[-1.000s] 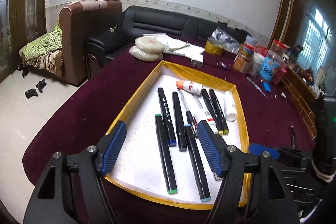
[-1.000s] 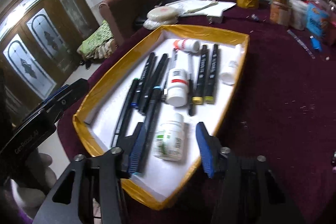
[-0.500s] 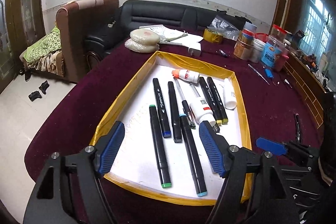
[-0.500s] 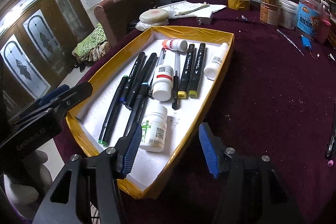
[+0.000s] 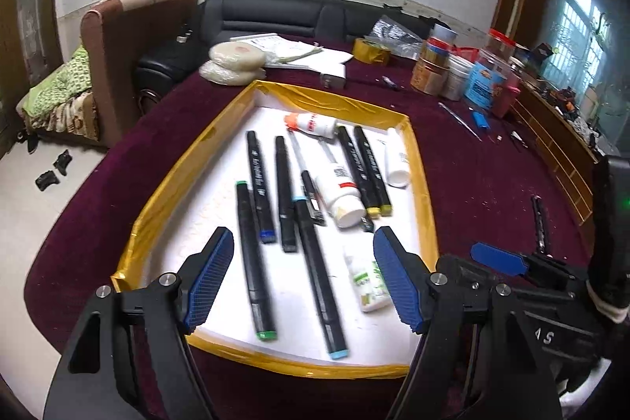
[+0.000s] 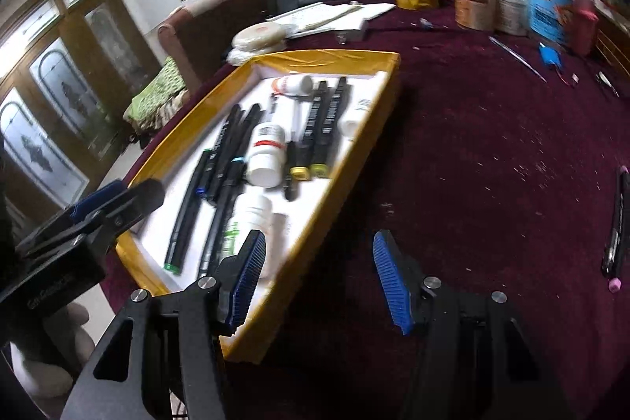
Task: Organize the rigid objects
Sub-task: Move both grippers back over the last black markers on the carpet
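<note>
Gold-edged tray (image 5: pixel 427 207): lying on the maroon tablecloth (image 5: pixel 484 184), holding markers and bottles on its white floor.
Markers: black green-capped marker (image 5: pixel 254 258) and blue-capped marker (image 5: pixel 319 274) lying lengthwise near the tray's front edge; two yellow-capped markers (image 5: pixel 364 170) lying toward its right side.
Bottles: white red-banded bottle (image 5: pixel 340 193) lying mid-tray; green-labelled bottle (image 5: pixel 368 282) lying at the tray's front right.
Left gripper (image 5: pixel 301 278): hovering over the tray's front, jaws standing apart, gripping nothing.
Right gripper (image 6: pixel 319 278): hovering over the tray's right rim, jaws standing apart, empty.
Pink-capped pen (image 6: pixel 616 227): lying on the cloth well right of the tray.
</note>
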The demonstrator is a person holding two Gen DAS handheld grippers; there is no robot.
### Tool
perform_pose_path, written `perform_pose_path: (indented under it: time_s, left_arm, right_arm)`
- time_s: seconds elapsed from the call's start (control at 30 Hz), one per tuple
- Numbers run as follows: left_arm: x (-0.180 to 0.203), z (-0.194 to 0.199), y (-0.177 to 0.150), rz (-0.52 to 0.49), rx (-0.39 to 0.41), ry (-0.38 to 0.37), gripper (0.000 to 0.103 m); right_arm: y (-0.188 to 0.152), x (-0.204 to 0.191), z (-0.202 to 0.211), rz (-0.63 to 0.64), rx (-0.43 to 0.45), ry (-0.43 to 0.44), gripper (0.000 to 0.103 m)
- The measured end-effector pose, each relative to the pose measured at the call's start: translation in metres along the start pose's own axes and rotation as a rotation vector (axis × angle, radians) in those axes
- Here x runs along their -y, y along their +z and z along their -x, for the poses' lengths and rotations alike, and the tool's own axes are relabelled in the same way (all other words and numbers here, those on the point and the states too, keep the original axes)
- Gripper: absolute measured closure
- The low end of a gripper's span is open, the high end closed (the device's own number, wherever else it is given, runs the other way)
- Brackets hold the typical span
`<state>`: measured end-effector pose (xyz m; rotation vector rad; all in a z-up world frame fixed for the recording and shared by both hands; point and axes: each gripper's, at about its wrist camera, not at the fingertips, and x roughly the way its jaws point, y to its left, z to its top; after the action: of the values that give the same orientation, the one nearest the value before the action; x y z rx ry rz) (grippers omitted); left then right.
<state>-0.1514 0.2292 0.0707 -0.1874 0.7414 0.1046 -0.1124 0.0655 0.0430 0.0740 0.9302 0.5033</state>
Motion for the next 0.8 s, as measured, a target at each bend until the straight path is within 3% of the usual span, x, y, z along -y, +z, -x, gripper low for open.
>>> perform_pose_path:
  time_s: [0.17,0.27,0.53,0.67,0.8]
  left_arm:
    - [0.012,-0.003,-0.003,-0.009,-0.029,-0.036,0.030]
    - [0.020,-0.001,-0.004,-0.020,-0.037,-0.062,0.030]
    - [0.042,0.009,-0.003,-0.036,-0.018,-0.139,0.030]
    - [0.068,0.005,-0.008,-0.073,-0.047,-0.198,0.030]
    - [0.090,0.000,-0.015,-0.126,-0.087,-0.230,0.030]
  right_arm:
    - [-0.003,0.019,0.010,-0.033,0.021,-0.002,0.051]
    - [-0.001,0.051,0.023,-0.089,0.045,-0.009,0.051]
    - [-0.021,0.213,0.088,-0.415,0.137,-0.251,0.051]
    - [-0.026,0.252,0.105,-0.436,0.129,-0.351,0.051]
    - [-0.019,0.257,0.101,-0.416,0.114,-0.354,0.051]
